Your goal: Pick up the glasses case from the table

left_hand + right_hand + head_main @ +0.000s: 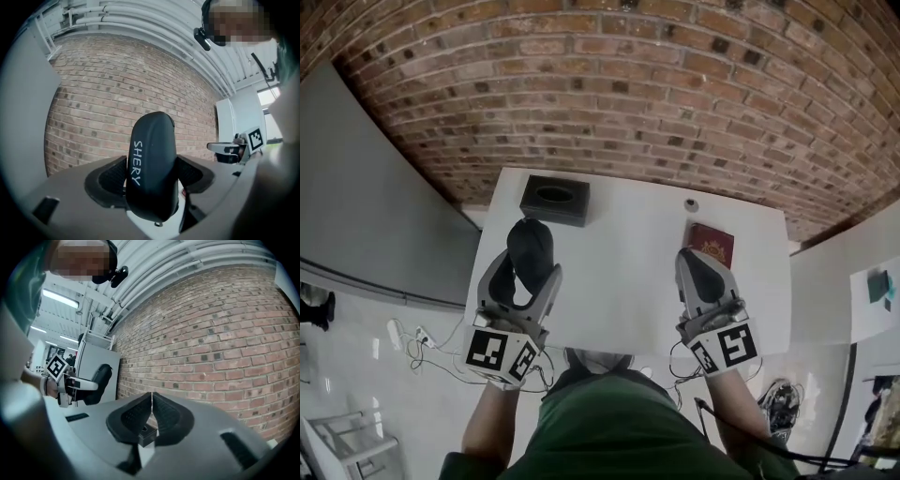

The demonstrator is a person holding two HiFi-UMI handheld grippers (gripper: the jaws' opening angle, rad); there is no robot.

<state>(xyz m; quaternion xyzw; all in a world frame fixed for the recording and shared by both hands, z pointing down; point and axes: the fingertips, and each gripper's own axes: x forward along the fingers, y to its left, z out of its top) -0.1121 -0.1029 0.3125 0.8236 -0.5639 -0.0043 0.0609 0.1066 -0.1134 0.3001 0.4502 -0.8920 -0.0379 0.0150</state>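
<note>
The left gripper clamps the black glasses case in its fingers above the bench. The right gripper has its fingers pressed together.

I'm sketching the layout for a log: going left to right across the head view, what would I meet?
Grey wall panel → glasses case, clamped in the left gripper → red booklet → teal object. The black box and the right gripper overlap these, so they are left out.
</note>
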